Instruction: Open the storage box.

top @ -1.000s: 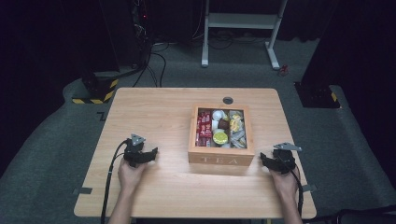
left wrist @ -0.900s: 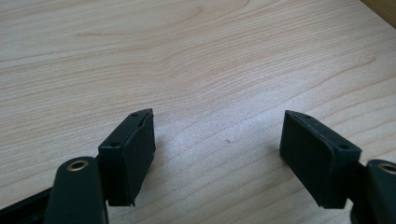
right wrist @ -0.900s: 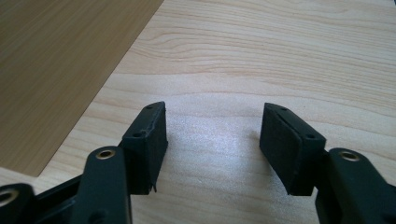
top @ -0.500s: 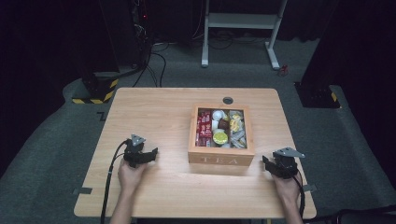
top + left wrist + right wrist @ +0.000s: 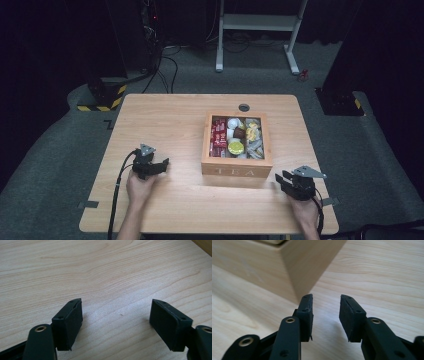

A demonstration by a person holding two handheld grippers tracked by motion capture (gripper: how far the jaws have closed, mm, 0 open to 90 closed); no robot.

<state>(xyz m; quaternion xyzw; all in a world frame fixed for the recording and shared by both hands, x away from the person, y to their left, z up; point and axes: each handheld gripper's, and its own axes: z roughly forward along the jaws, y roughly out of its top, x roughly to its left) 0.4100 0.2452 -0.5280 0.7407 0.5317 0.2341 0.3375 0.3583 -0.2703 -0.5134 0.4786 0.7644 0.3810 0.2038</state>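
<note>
A wooden tea box (image 5: 236,165) marked TEA stands open at the table's middle right, with red packets (image 5: 218,137), a yellow round lid (image 5: 235,147) and several small sachets inside. My left gripper (image 5: 162,164) rests on the table to the box's left, open, with bare wood between its jaws (image 5: 116,312). My right gripper (image 5: 281,178) sits at the box's near right corner, open with a narrow gap and nothing held (image 5: 326,310). The box's corner (image 5: 294,272) rises just ahead of it in the right gripper view.
The light wooden table (image 5: 165,115) has a round cable hole (image 5: 244,107) behind the box. Its front edge lies close behind both hands. A white desk frame (image 5: 257,22) and a yellow-black striped base (image 5: 97,102) stand on the dark floor beyond.
My right gripper has moved a little toward the front edge of the table. The left gripper has stayed in place.
</note>
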